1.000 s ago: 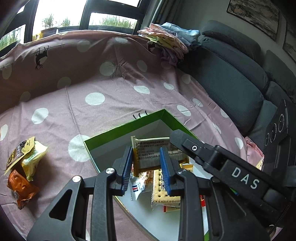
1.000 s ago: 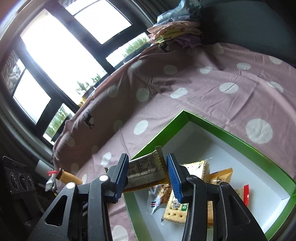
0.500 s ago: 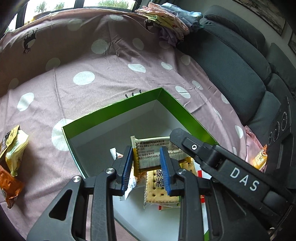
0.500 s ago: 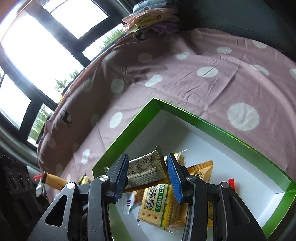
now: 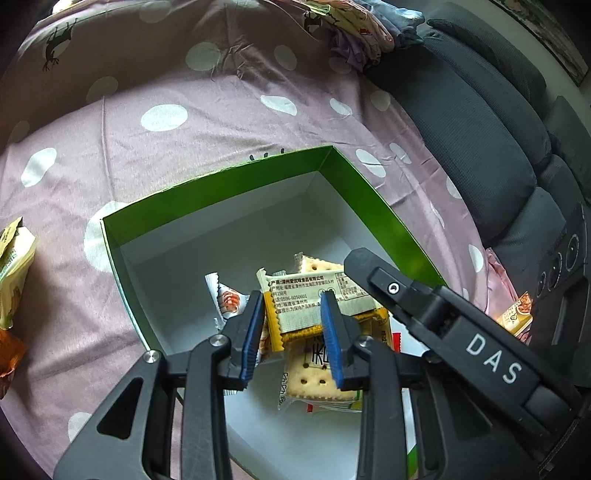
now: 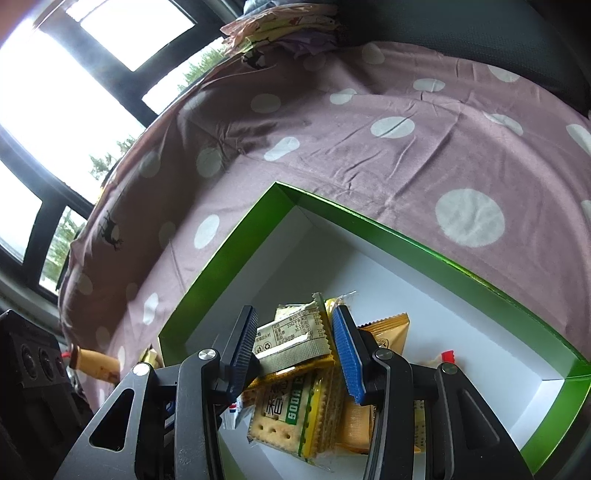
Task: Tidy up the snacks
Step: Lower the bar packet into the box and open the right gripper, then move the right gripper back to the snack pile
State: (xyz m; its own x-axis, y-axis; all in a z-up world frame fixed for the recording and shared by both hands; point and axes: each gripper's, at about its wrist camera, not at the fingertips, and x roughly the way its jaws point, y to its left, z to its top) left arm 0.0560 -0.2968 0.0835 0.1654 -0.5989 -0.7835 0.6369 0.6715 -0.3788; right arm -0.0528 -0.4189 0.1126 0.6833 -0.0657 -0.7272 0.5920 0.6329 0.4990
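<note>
Surface is covered by a mauve polka-dot sheet (image 5: 221,122); can't tell what is under it, so calling it the sheet. Dark grey sofa (image 5: 480,122) runs along its right edge in the left wrist view. Folded clothes pile (image 5: 354,22) sits at the far right corner of the sheet, against the sofa.

Green box (image 5: 373,206), white inside, open top, sits on the sheet near its near edge. Far half of the box floor is bare. Snack pile is in the near part of the box: cracker pack (image 6: 295,417) with green label lying flat, orange pack (image 6: 388,332) beside it toward the right, small white sachet (image 5: 225,299) on the left of the pile.

Both grippers are angled down over the box, both on the same snack packet (image 5: 314,299), yellow-edged with a grey printed label. Left gripper (image 5: 293,336): blue fingers (image 5: 251,332) are pinching the packet's near end, packet between them. Right gripper (image 6: 299,347): fingers (image 6: 345,350) are set on either side of the packet's other end, gripping it. Packet (image 6: 295,339) is held just above the cracker pack; can't tell if it touches the pile.

Outside the box: two loose snack bags at the sheet's left edge, a pale yellow one (image 5: 14,273) and an orange one (image 5: 9,354) just below it. Another snack pack (image 5: 517,314) lies at the right edge, by the sofa.
</note>
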